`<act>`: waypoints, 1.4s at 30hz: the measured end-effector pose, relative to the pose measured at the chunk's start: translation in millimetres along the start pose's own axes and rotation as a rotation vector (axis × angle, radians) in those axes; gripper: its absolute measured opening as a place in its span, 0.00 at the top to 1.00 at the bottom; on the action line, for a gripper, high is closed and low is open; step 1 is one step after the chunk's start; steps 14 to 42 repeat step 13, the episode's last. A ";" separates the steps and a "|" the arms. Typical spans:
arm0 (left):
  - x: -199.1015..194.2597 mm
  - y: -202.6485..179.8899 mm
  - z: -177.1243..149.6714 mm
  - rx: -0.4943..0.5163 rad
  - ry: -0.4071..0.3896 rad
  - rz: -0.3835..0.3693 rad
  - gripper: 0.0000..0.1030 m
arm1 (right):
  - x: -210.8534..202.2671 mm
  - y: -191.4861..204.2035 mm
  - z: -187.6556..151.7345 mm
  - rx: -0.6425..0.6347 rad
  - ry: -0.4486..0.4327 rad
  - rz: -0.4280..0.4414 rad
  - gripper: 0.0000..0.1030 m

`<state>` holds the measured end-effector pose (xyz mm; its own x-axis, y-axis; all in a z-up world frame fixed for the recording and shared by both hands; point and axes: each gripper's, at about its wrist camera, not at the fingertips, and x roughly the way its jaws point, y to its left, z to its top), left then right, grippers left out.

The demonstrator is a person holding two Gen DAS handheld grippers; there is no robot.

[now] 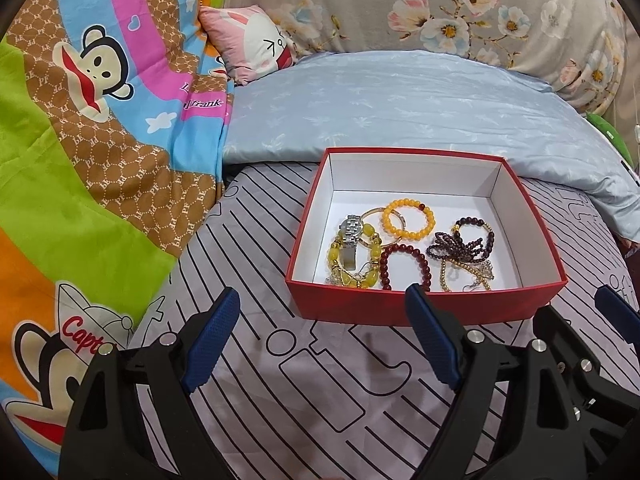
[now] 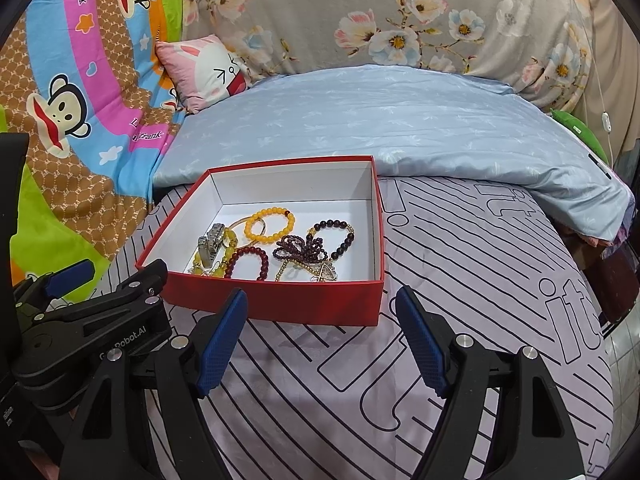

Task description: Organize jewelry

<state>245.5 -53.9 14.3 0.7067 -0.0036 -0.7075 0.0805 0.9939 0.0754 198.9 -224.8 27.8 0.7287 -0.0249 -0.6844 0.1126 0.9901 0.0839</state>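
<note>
Both grippers, left [image 1: 324, 340] and right [image 2: 320, 336], hang spread and empty before my red box [image 2: 280, 300]; its bracelets [image 1: 404, 218] lie tangled, so lifting one may drag others.

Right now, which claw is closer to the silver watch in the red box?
Left, probably. The watch lies at the box's left end, just ahead of the left claw. The right claw sits further toward the box's right corner.
</note>
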 end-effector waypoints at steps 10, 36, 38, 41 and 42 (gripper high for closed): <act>3.9 -2.1 -2.2 0.011 0.005 0.013 0.21 | 4.1 1.8 -4.6 0.003 0.009 -0.016 0.27; 3.5 -3.2 -3.5 0.015 0.002 0.017 0.21 | 3.3 2.8 -5.7 0.016 0.008 -0.033 0.27; 3.5 -3.2 -3.5 0.015 0.002 0.017 0.21 | 3.3 2.8 -5.7 0.016 0.008 -0.033 0.27; 3.5 -3.2 -3.5 0.015 0.002 0.017 0.21 | 3.3 2.8 -5.7 0.016 0.008 -0.033 0.27; 3.5 -3.2 -3.5 0.015 0.002 0.017 0.21 | 3.3 2.8 -5.7 0.016 0.008 -0.033 0.27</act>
